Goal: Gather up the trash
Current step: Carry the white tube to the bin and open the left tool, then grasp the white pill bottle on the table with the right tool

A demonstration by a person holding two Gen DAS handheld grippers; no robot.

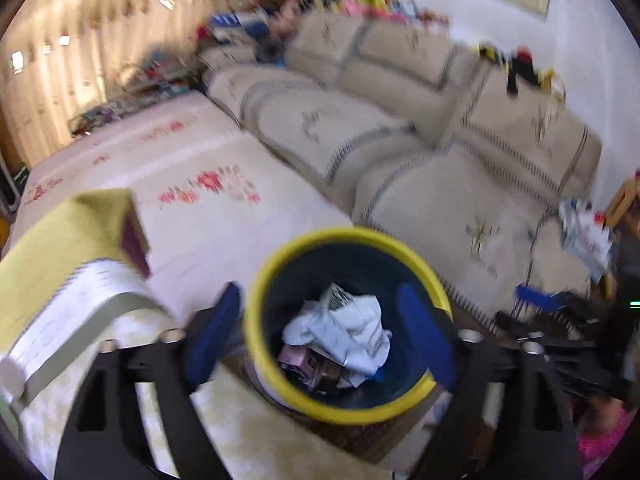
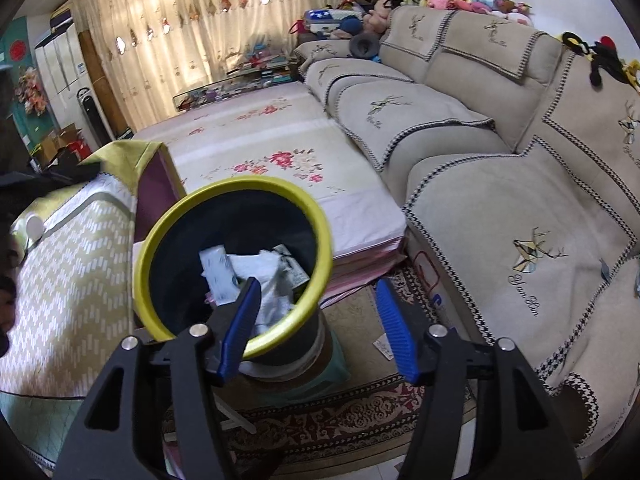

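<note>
**Trash in the bin, more possibly left**

Crumpled white paper (image 1: 340,332) and wrappers already down inside the yellow-rimmed bin (image 1: 416,396), beside the sofa (image 1: 460,216). Left tongs (image 1: 320,336) spread wide above the opening, gripping nothing. Right tongs (image 2: 316,320) likewise apart and empty, over the rim. One paper scrap (image 2: 384,348) seemingly left on the rug (image 2: 360,416).

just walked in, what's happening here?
A person is collecting trash with a handheld gripper in each hand. Both hang over a dark bin with a yellow rim beside a beige sofa. Crumpled white paper and wrappers already lie in the bin. The left gripper stands wide open over the bin's mouth with nothing between its fingers. The right gripper is open and empty too, with one finger over the rim. A small scrap still lies on the carpet beside the bin.
</note>
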